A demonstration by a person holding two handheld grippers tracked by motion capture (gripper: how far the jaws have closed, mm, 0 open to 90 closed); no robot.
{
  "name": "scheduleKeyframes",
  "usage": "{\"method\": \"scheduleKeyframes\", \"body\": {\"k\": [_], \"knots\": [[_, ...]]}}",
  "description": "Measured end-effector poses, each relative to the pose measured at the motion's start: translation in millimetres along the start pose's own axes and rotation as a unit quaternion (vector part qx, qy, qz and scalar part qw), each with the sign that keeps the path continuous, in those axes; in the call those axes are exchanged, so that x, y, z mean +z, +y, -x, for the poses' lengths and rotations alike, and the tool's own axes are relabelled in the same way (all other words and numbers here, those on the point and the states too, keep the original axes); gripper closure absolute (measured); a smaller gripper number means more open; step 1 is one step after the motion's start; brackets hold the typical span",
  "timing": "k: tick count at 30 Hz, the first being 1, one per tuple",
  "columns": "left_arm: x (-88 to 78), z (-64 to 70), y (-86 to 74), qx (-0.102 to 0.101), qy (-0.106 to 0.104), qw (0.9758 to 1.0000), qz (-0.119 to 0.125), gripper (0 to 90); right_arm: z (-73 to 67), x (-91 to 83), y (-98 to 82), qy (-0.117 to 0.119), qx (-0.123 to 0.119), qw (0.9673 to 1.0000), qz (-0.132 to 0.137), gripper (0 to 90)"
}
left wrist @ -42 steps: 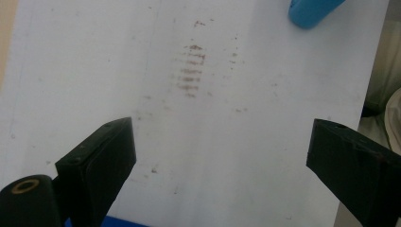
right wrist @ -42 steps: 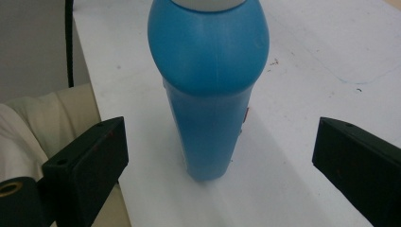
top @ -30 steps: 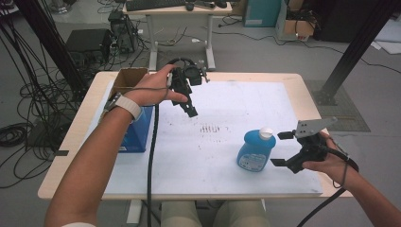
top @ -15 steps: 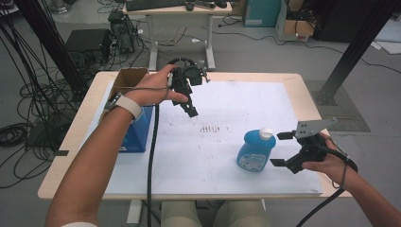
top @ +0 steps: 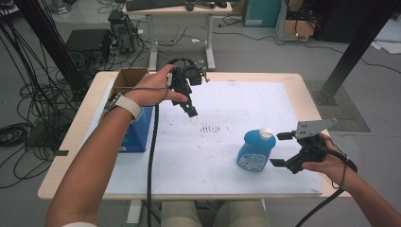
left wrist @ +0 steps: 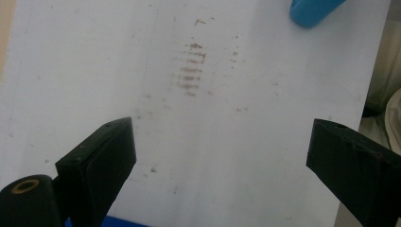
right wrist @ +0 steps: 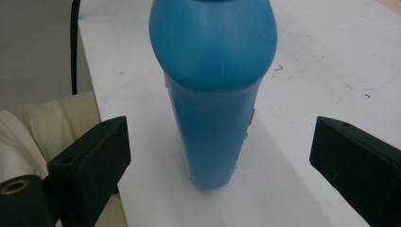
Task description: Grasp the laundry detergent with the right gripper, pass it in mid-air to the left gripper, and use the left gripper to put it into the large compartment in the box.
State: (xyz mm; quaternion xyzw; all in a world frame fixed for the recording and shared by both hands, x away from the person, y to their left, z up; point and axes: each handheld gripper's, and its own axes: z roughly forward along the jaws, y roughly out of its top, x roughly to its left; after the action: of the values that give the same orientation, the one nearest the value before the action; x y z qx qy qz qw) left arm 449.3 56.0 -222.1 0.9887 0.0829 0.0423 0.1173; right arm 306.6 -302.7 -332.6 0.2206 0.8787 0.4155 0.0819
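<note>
Blue bottle (top: 256, 151) looks smooth, rigid, probably part-full: grip its narrow sides; right hand-held gripper (top: 281, 149) gapes at its three o'clock.

Grey floor (top: 265, 52) strewn with cables (top: 19, 132), small desk (top: 177, 9) behind, black frame posts (top: 352, 52)

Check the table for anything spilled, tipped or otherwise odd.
Nothing spilled or tipped. The blue bottle stands upright with its white cap on. The one oddity is a patch of brownish smudge marks on the white mat, mid-table, like dried scuffs.
</note>
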Motion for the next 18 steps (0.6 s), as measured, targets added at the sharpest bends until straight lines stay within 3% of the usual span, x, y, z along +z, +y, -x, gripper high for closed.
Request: {"method": "scheduleKeyframes", "body": {"k": [18], "knots": [[-0.3, -0.4, -0.4, 0.0, 0.001, 1.0, -0.002, 9.3, 0.2, 0.1, -1.4, 0.0, 0.001, 1.0, 0.0, 6.3]]}}
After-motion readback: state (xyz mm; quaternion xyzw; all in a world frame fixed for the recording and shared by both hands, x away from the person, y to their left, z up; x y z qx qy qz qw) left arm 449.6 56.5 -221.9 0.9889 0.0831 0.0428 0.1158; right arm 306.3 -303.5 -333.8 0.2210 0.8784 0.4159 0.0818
